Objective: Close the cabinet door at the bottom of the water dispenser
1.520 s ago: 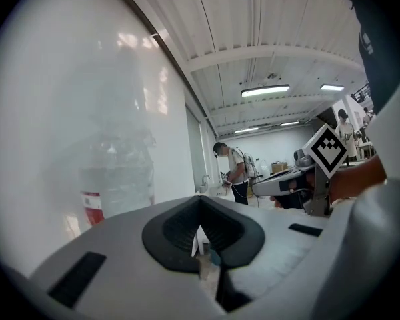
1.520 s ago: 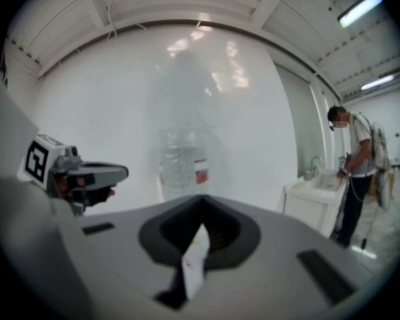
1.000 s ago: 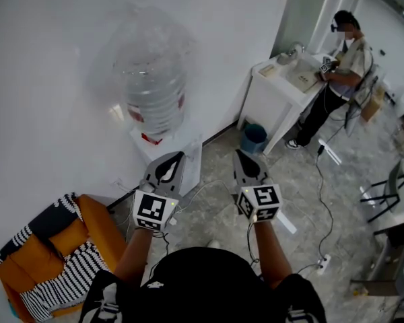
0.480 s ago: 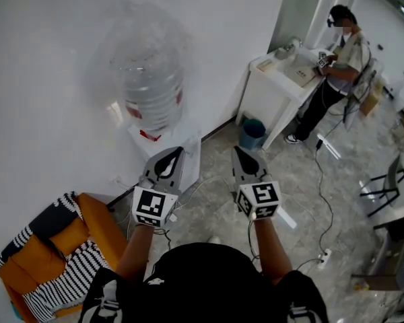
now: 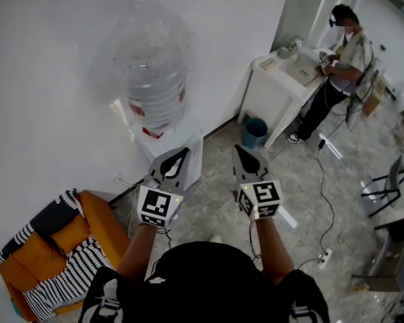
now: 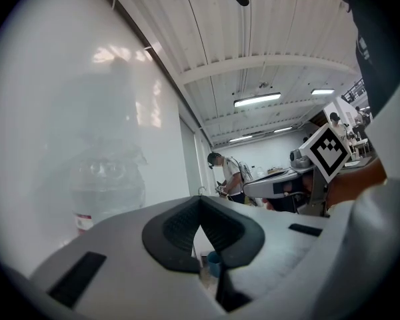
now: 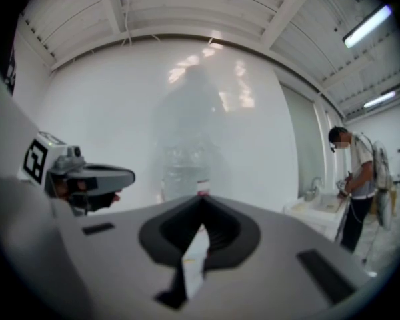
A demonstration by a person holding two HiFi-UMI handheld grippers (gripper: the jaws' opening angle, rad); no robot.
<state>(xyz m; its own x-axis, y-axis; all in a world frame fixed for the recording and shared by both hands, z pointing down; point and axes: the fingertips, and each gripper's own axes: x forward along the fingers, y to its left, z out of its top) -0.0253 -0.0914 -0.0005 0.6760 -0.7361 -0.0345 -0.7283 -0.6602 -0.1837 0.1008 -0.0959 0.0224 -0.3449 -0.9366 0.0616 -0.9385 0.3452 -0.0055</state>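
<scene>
An orange armchair with striped cushions sits at the left by the white wall. Next stands the water dispenser, clear bottle on top; its bottom cabinet lies just beyond our left gripper, which covers part of it, so we cannot tell how the door stands. Our left gripper has its jaws together, empty, and our right gripper beside it is likewise closed on nothing. Further right are a blue bin, a white table and a person

Bright light from ceiling strips; glare on white wall; fisheye edges dark, foreground soft.
</scene>
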